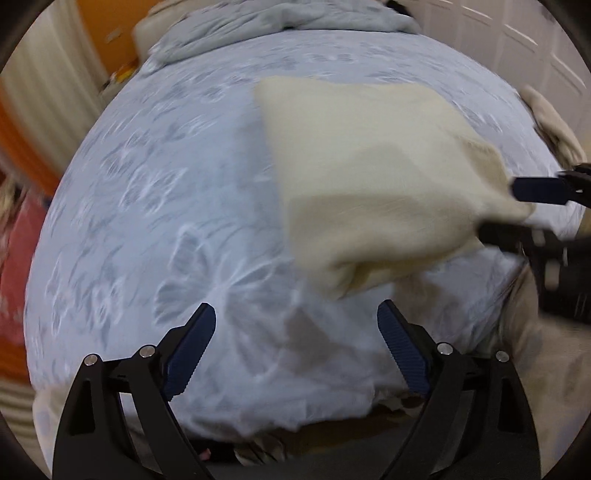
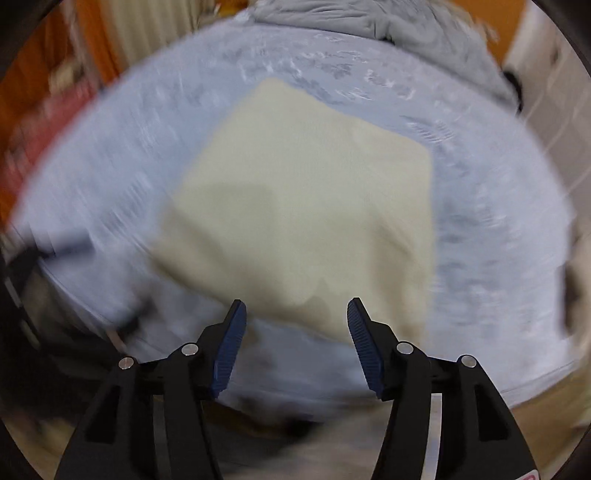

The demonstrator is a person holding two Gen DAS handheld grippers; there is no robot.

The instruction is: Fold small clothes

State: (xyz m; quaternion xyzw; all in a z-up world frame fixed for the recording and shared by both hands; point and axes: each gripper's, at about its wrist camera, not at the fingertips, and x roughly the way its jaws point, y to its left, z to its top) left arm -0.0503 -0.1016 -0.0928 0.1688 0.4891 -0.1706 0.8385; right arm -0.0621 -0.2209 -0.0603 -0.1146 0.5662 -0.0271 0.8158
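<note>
A folded cream cloth [image 1: 373, 184] lies on a pale blue flower-patterned bedsheet [image 1: 166, 192]. In the left wrist view my left gripper [image 1: 296, 317] is open and empty, above the sheet near the cloth's near left corner. My right gripper [image 1: 517, 210] comes in from the right there, its jaws apart around the cloth's near right corner. In the right wrist view the cloth [image 2: 306, 206] fills the middle, and my right gripper [image 2: 296, 314] is open at its near edge, holding nothing. Both views are motion-blurred.
A rumpled grey blanket [image 1: 280, 22] lies at the far end of the bed, also in the right wrist view [image 2: 369, 18]. Another beige garment [image 1: 550, 122] lies at the bed's right edge. Orange wall and white doors surround the bed.
</note>
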